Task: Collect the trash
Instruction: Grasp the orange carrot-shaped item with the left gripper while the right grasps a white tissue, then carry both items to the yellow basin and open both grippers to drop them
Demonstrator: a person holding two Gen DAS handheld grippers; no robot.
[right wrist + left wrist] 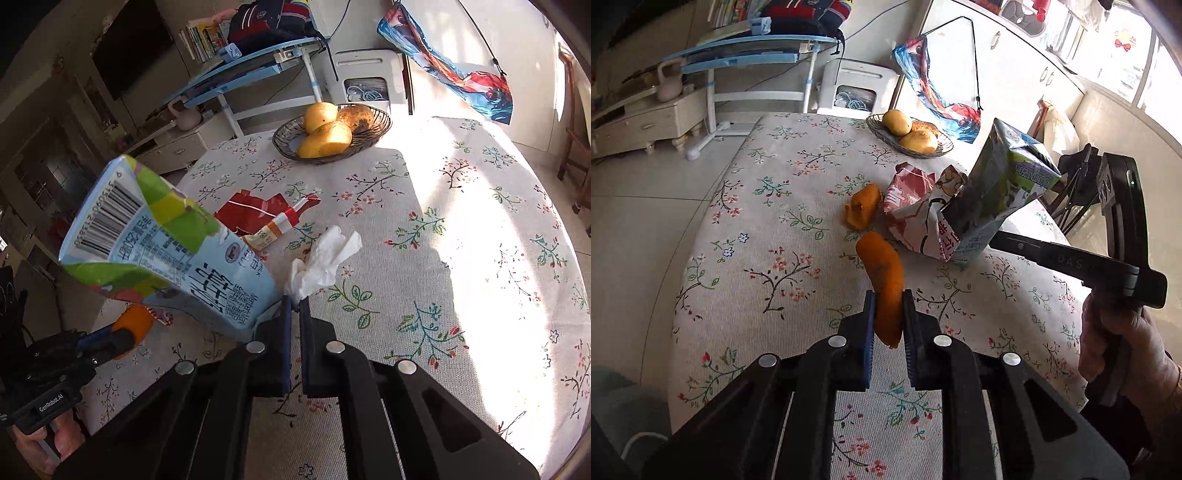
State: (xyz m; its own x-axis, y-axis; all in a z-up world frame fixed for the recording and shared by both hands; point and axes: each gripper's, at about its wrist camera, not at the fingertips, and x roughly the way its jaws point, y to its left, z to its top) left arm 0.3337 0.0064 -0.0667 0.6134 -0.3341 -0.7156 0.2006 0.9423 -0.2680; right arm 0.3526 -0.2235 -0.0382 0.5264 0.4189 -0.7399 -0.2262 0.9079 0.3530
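Observation:
My left gripper [889, 295] is shut on a long piece of orange peel [884, 280], held just above the floral tablecloth [768, 221]. A second peel [862, 205] lies beyond it, next to a crumpled red-and-white wrapper [912, 206]. In the right wrist view my right gripper [295, 301] is shut on a white tissue [321, 262]. A tilted milk carton [166, 251] rests against its left finger; I cannot tell if it is pinched too. The carton [1004, 195] hides the right fingertips in the left wrist view. The left gripper [122, 332] with its peel [135, 319] shows at lower left.
A wire basket [380, 127] with three yellow fruits stands at the table's far edge. A colourful bag [934, 88] hangs behind it. A blue desk [757, 48] and a white cabinet [855, 88] stand beyond the table. A hand [1123, 343] grips the right tool.

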